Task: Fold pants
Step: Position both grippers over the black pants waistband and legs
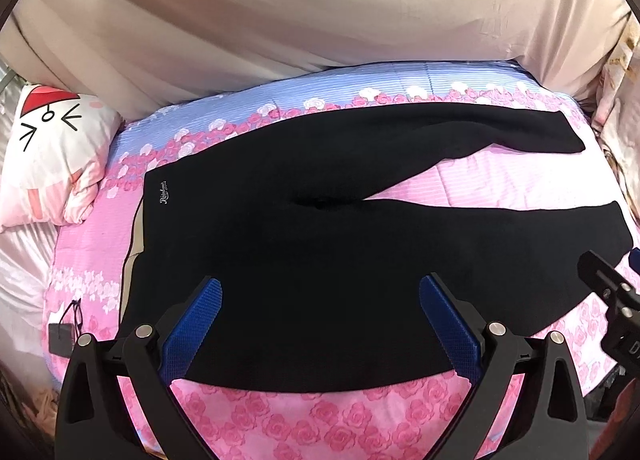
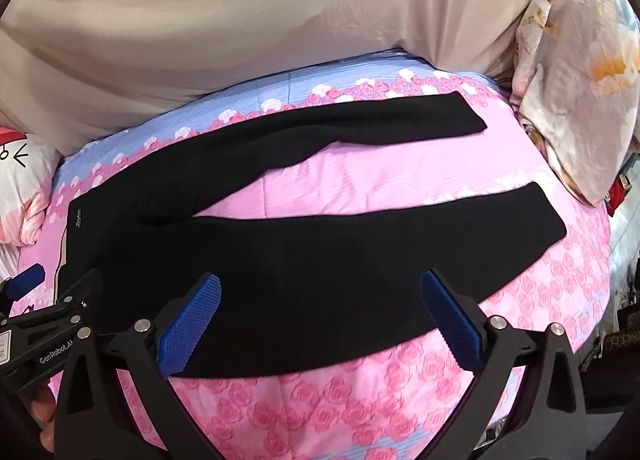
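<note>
Left wrist view. Blue pads of the left gripper (image 1: 320, 300) sit closest, spread wide, nothing between them. Whether the tips touch cloth or hover just over it: cannot tell. Black pants (image 1: 320, 228) lie flat on the bed (image 1: 320, 412), directly ahead of the gripper and under its tips. Long axis runs crosswise to the gripper: waistband (image 1: 146, 220) off to its left, both legs reaching away to its right. Near leg (image 1: 500, 236) lies straight ahead; far leg (image 1: 460, 132) sits beyond it, splayed apart with pink quilt showing between. Near hem edge of the pants passes just under the pads. Right gripper (image 1: 612, 296) enters at the right margin, beside the near leg's cuff end. A cartoon pillow (image 1: 52, 164) lies well left; glasses (image 1: 74, 314) rest on the quilt left of the waistband.

Right wrist view. Right gripper (image 2: 320, 300) also spread wide and empty, pads over the near leg (image 2: 360, 252) around mid-length. Cuff (image 2: 548, 216) lies ahead and to its right, waistband (image 2: 78, 220) to its left. Left gripper (image 2: 48, 300) shows at the left margin, near the waistband; it is the nearer tool for that end, the right for the cuff end. Far leg (image 2: 360, 120) lies well beyond.

Judgement: folding not begun. Likely first move is bringing one leg over the other, so each gripper needs to close on the near edge.
</note>
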`<move>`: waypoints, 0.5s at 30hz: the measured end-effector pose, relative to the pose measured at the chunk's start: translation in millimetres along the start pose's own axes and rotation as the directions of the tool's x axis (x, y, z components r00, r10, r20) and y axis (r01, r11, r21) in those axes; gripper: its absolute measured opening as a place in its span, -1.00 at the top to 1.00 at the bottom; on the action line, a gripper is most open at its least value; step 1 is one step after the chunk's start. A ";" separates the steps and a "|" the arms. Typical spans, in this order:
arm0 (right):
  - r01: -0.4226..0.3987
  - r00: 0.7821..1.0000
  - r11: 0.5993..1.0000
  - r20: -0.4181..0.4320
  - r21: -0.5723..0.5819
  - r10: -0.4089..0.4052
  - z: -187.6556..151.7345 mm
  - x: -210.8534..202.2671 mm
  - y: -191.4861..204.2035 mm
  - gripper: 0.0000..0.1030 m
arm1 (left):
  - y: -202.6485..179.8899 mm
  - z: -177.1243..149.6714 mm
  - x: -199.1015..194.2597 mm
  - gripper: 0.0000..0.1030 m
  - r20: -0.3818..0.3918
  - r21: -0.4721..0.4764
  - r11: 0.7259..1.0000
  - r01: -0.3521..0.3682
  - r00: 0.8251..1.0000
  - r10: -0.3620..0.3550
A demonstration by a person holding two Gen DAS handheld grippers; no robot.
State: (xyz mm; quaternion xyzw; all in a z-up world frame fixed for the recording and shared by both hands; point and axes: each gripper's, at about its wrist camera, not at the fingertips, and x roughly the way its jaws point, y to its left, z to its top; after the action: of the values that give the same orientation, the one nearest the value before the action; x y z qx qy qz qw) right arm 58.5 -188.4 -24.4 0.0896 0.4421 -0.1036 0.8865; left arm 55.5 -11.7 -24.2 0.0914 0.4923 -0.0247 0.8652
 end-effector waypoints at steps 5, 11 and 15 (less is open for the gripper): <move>0.050 0.999 0.998 0.014 0.026 -0.050 23.0 13.7 -37.9 -0.91 | 1.5 8.6 5.7 -0.89 0.000 -0.018 1.000 0.004 1.000 -0.004; 0.118 0.991 0.990 0.054 0.083 -0.123 64.5 22.4 -87.0 -0.91 | -4.0 17.2 18.7 -0.89 -0.024 -0.034 0.999 -0.032 0.999 0.032; 0.080 0.990 0.995 0.108 0.064 -0.087 70.7 17.9 -79.4 -0.91 | -8.2 25.0 19.9 -0.89 -0.021 -0.043 0.998 -0.036 0.999 0.035</move>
State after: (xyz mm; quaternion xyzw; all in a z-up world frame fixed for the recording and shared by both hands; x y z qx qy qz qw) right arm 102.2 -284.4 -2.2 0.0915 0.3924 -0.1587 0.9014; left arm 85.8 -23.4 -29.9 0.0815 0.5000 0.0021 0.8622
